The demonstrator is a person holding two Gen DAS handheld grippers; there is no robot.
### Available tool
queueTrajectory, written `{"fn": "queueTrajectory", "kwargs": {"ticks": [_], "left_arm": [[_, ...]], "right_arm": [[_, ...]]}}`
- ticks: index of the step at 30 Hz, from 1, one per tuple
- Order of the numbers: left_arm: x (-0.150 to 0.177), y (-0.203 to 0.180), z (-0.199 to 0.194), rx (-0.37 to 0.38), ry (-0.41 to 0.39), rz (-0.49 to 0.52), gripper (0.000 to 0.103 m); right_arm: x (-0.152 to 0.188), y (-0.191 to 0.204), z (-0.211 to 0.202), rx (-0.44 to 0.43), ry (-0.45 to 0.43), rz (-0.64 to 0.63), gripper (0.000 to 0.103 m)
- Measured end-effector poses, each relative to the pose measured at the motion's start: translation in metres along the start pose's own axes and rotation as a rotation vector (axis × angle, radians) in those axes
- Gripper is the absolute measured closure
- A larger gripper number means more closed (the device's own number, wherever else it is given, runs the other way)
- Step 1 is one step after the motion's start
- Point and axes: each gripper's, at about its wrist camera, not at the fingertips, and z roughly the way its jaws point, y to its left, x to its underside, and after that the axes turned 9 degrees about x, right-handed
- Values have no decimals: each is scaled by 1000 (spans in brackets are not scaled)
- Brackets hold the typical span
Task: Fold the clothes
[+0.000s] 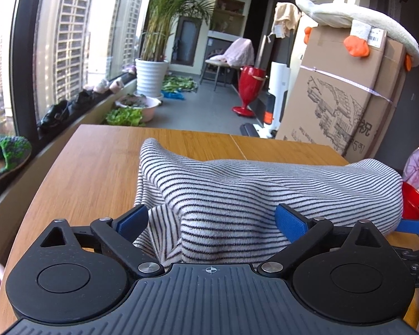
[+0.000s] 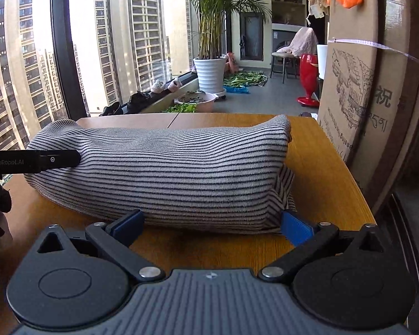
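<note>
Dead ahead of both grippers: striped garment bunched into a long puffy roll on the wooden table.

Left gripper is spread wide, cloth pushed in between the fingers and over the base. Nothing pinched. Right gripper also spread wide, pads flanking the near edge of the roll, right pad by the loose corner flap. Reads as both set to take or let go the near hem; can't tell which.

Edges: bare table beyond and to the left of the left gripper. Right of the right gripper the table edge is close, and the cardboard box stands just past it, so little sideways room there.
</note>
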Motion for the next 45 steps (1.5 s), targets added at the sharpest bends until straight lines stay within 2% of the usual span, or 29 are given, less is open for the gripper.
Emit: {"fn": "queueTrajectory", "kwargs": {"ticks": [4, 8, 11, 12, 14, 19, 21, 24, 29, 34, 39, 45], "left_arm": [[11, -14, -31, -6, -49, 11, 4], [23, -36, -53, 63, -68, 72, 4], [24, -46, -51, 116, -64, 99, 4], [23, -47, -48, 134, -61, 97, 4], [19, -45, -40, 160, -46, 81, 4], [15, -39, -17, 113, -27, 100, 4], [15, -37, -9, 84, -17, 104, 4], [17, -31, -8, 48, -13, 56, 4], [29, -22, -32, -5, -69, -25, 3], [40, -25, -49, -36, -69, -35, 1], [40, -28, -50, -49, -53, -22, 1], [40, -27, -51, -70, -51, -34, 0]], "right_arm": [[5, -12, -8, 25, -24, 94, 0], [15, -8, -24, 4, -69, 102, 0], [19, 4, -41, 22, -202, 37, 0], [19, 7, -44, -8, -216, 7, 0], [12, 8, -37, -124, -170, -3, 0], [-4, -1, -1, -186, -45, 78, 0], [-5, -2, 1, -160, -47, 82, 0], [-3, -2, -1, -110, -59, 76, 0], [-1, -1, -3, -27, -79, 66, 0], [2, -1, -5, 56, -99, 56, 0], [-15, -7, 20, 61, -25, 74, 0], [-21, -6, 30, 109, -45, 52, 0]]}}
